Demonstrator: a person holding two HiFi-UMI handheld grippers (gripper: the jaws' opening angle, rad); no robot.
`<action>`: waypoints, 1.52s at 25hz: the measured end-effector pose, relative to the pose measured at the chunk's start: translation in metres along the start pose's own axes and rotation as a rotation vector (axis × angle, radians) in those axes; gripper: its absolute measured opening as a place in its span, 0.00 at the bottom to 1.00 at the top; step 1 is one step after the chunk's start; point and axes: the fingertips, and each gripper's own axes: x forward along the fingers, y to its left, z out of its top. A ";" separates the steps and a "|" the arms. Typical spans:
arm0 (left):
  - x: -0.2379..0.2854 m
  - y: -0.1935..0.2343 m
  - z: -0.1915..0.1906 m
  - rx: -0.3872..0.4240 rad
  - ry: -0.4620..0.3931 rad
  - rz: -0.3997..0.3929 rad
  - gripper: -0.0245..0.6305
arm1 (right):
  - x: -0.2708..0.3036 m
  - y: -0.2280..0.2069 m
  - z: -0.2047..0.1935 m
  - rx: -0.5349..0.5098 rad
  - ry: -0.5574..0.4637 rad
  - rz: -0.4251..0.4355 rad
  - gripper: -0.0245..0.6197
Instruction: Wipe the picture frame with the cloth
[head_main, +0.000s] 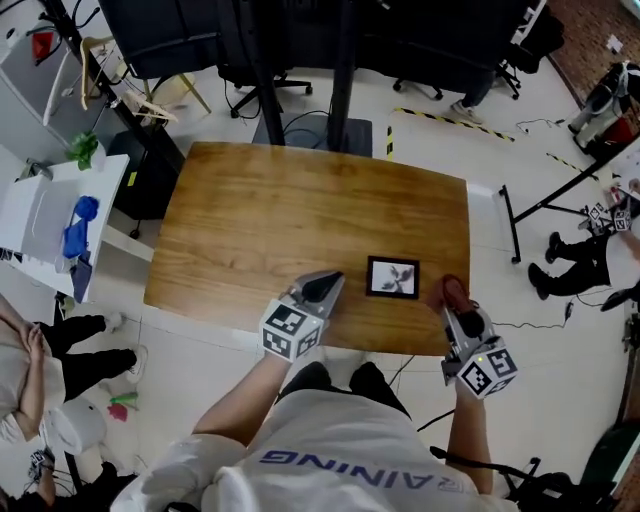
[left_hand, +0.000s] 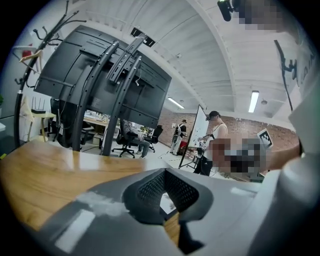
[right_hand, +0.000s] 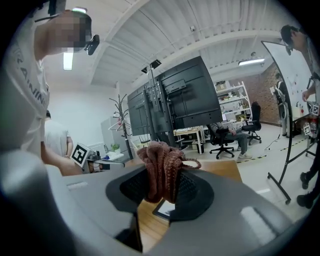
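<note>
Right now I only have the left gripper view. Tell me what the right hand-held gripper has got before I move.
Observer: The right hand-held gripper is shut on a reddish-brown cloth.
Operator: Give me the frame's place on the table.
Observer: The picture frame lies flat near the front edge of the table, between the left hand-held gripper and the right one.
Operator: Say whether the cloth is on it.
Observer: Not yet. In the head view the cloth sits to the frame's right, with bare wood between them.
</note>
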 end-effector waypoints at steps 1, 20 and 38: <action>0.004 0.002 -0.001 -0.011 0.000 0.010 0.05 | 0.005 -0.006 0.000 0.005 0.011 0.009 0.22; 0.112 -0.012 -0.162 -0.071 0.443 0.085 0.05 | 0.144 -0.052 -0.097 0.192 0.290 0.249 0.22; 0.128 -0.017 -0.184 -0.076 0.517 0.076 0.05 | 0.201 -0.028 -0.194 0.396 0.598 0.185 0.22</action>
